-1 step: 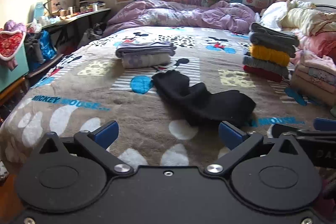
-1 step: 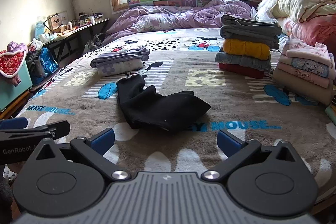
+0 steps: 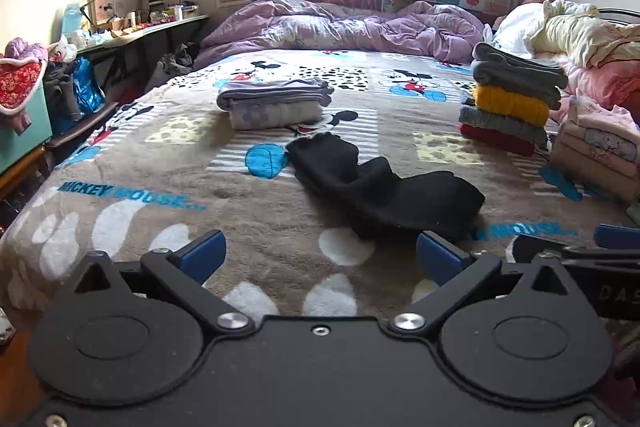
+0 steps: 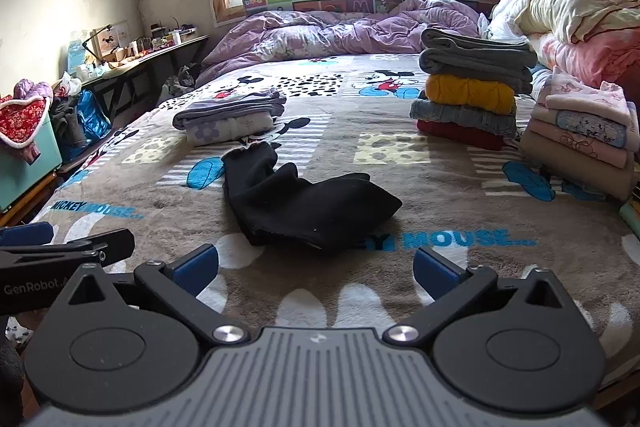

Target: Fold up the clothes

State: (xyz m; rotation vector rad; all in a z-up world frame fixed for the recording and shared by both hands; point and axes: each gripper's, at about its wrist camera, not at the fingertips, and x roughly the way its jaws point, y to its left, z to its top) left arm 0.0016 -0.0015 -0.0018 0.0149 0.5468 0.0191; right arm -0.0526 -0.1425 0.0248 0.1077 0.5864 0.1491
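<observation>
A black garment (image 3: 384,191) lies loosely folded in the middle of the Mickey Mouse blanket (image 3: 160,183); it also shows in the right wrist view (image 4: 308,203). My left gripper (image 3: 320,259) is open and empty, held just short of the garment's near edge. My right gripper (image 4: 316,267) is open and empty, also just short of the garment. The right gripper's side shows at the right edge of the left wrist view (image 3: 580,255), and the left gripper's side shows at the left edge of the right wrist view (image 4: 64,251).
A folded lilac and white pile (image 3: 276,103) lies behind the garment. A stack of grey, yellow and red folded clothes (image 3: 512,103) and a pink and beige stack (image 4: 584,139) stand at the right. A purple duvet (image 3: 344,27) lies at the head. A desk (image 3: 132,31) stands at the left.
</observation>
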